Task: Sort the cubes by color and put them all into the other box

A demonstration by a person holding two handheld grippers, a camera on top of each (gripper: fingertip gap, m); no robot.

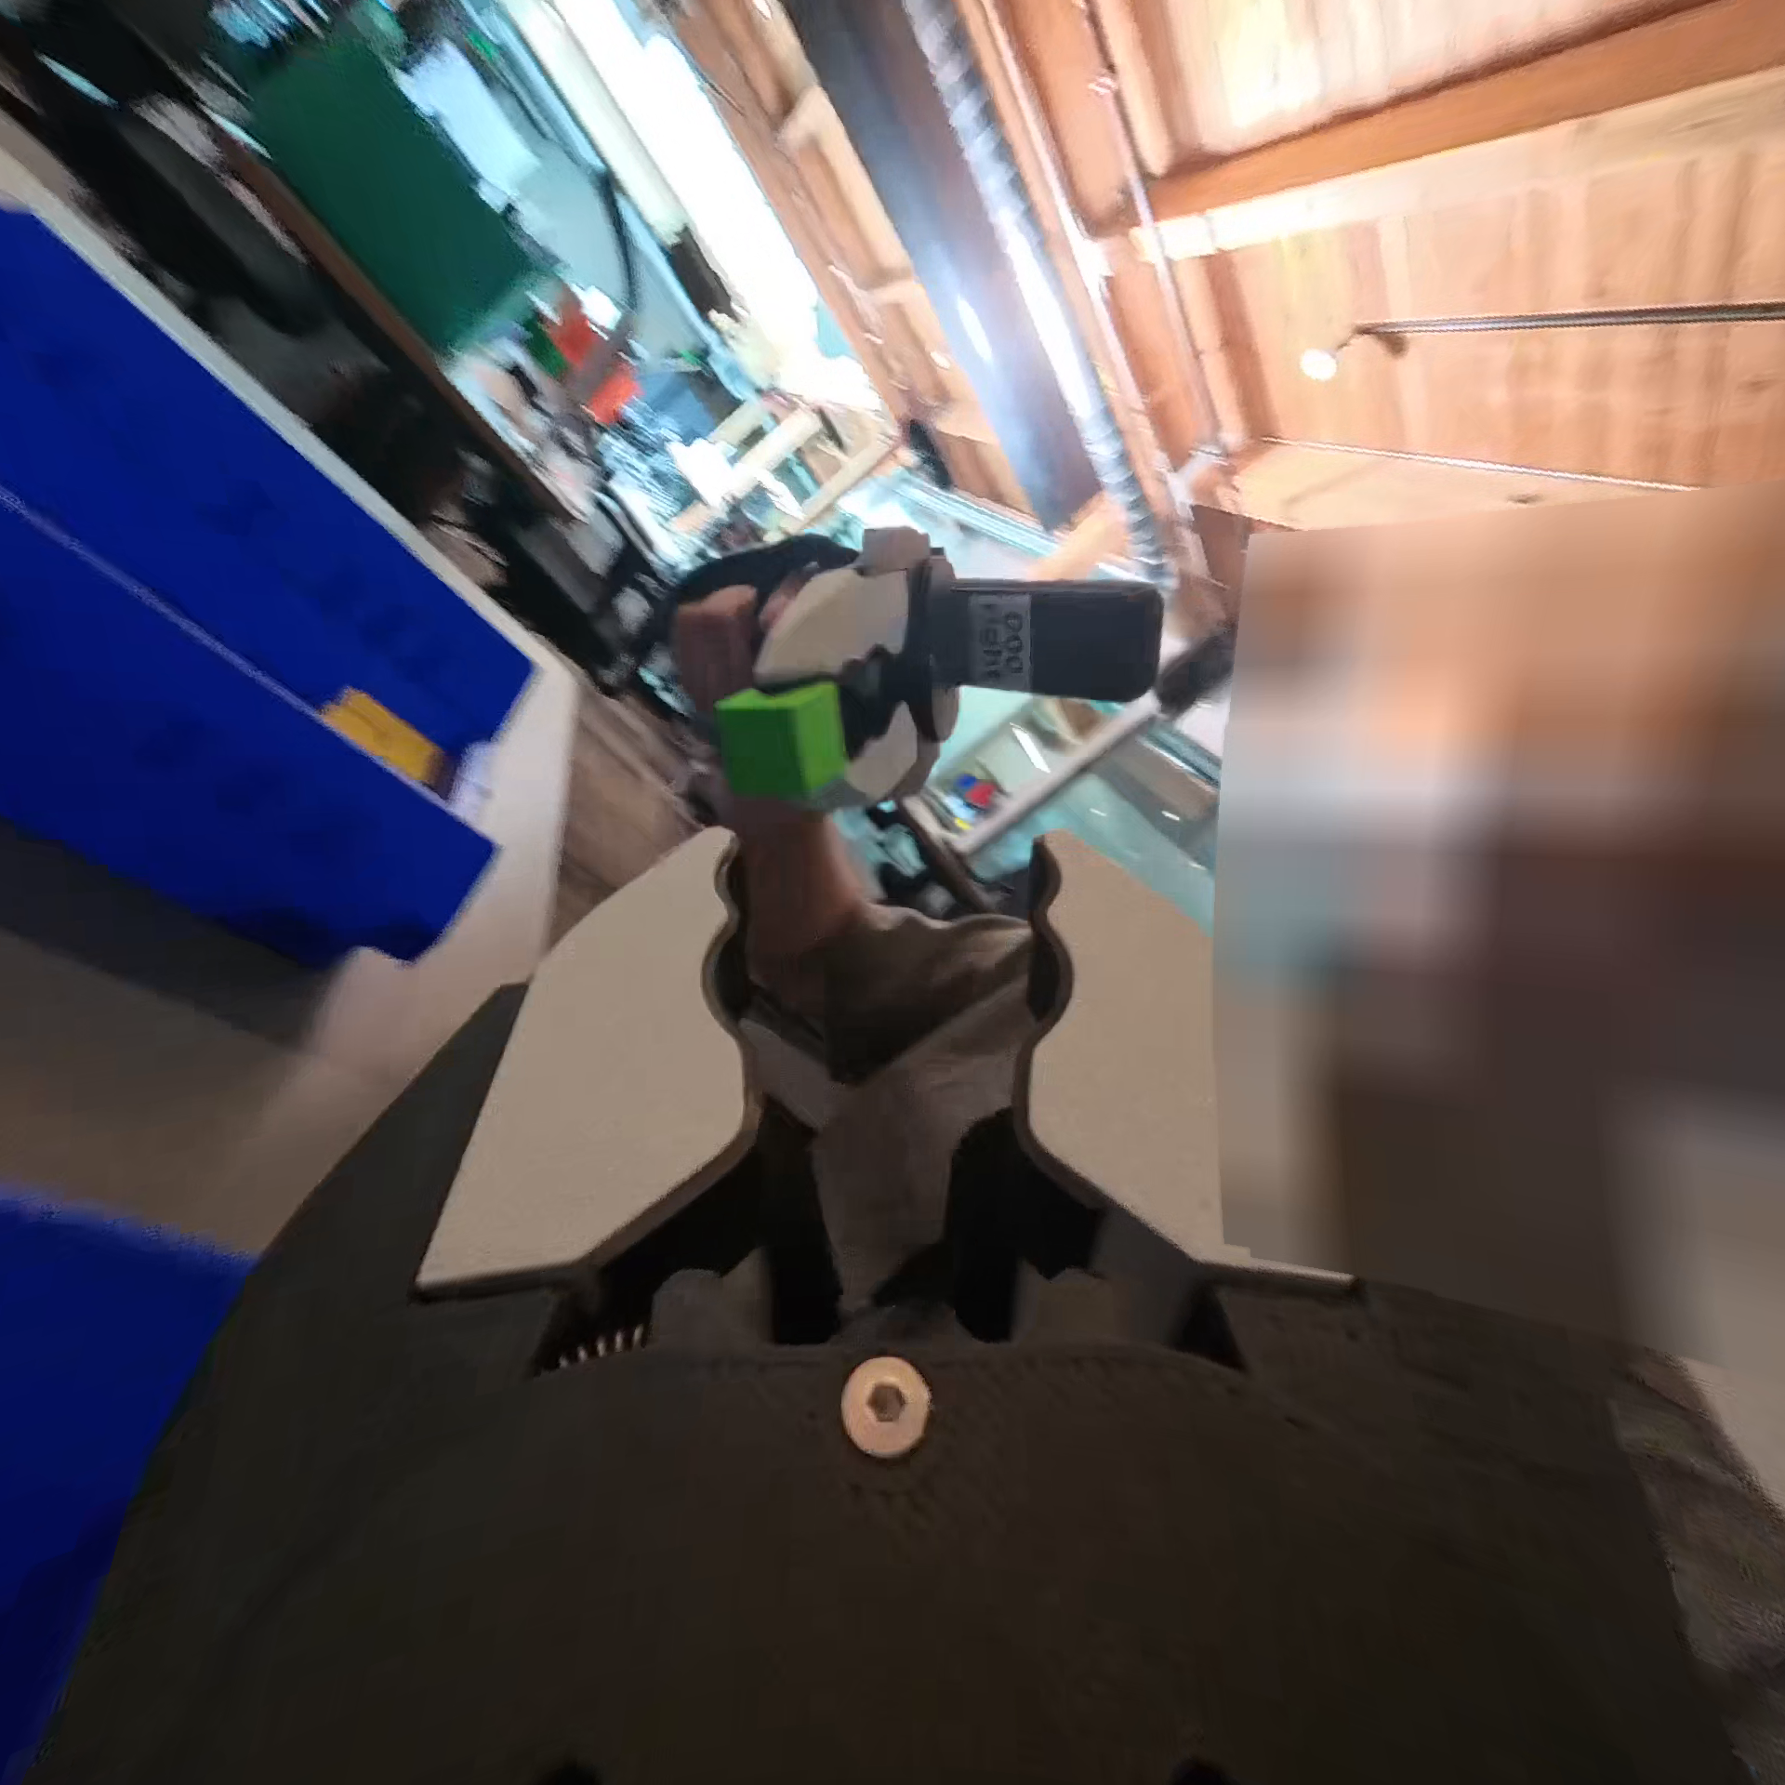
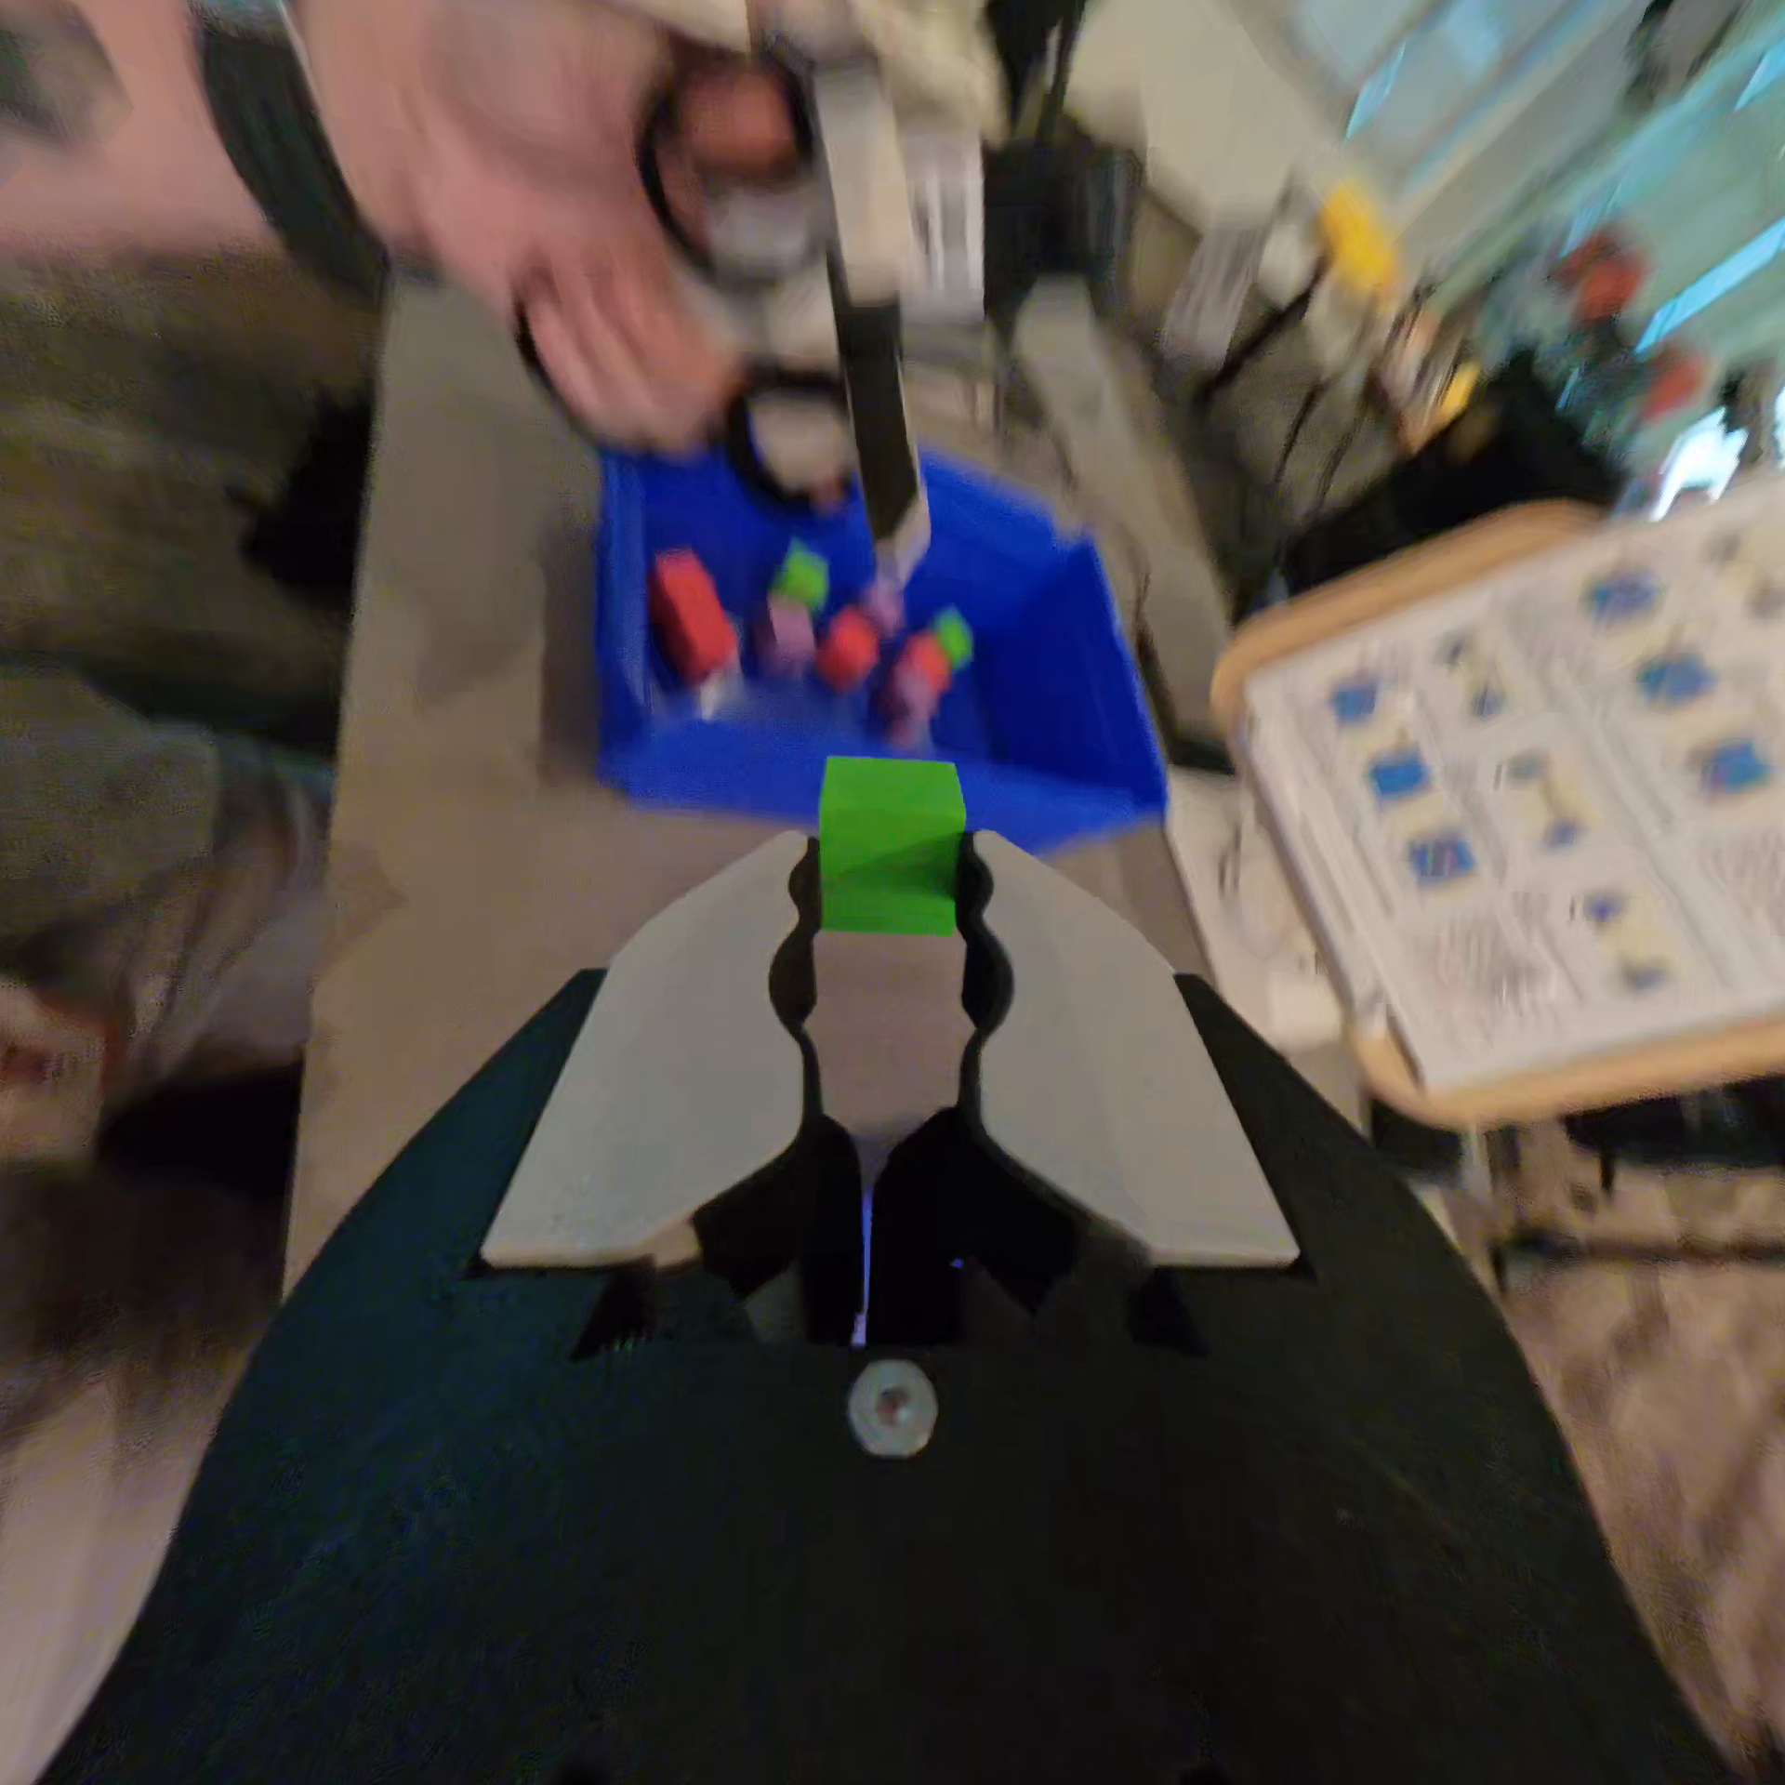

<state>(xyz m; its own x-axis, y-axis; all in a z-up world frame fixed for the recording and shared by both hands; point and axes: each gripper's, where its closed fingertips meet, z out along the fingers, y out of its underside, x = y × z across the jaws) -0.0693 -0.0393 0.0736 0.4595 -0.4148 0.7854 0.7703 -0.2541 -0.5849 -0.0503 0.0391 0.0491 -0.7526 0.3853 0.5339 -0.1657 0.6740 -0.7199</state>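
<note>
Wooden ceiling beams and cluttered shelves blur behind everything. On the pale worktop [image 2: 454, 821] sits a blue bin [image 2: 1082, 676] of red, purple and green blocks. Left hand-held gripper [image 1: 884, 855] is spread wide, gripping nothing. Right hand-held gripper [image 2: 889, 850] is clamped on a green cube [image 2: 889, 845], raised above the bin's near wall.

Heavy motion blur, fisheye warp at edges; bright overhead glare.
</note>
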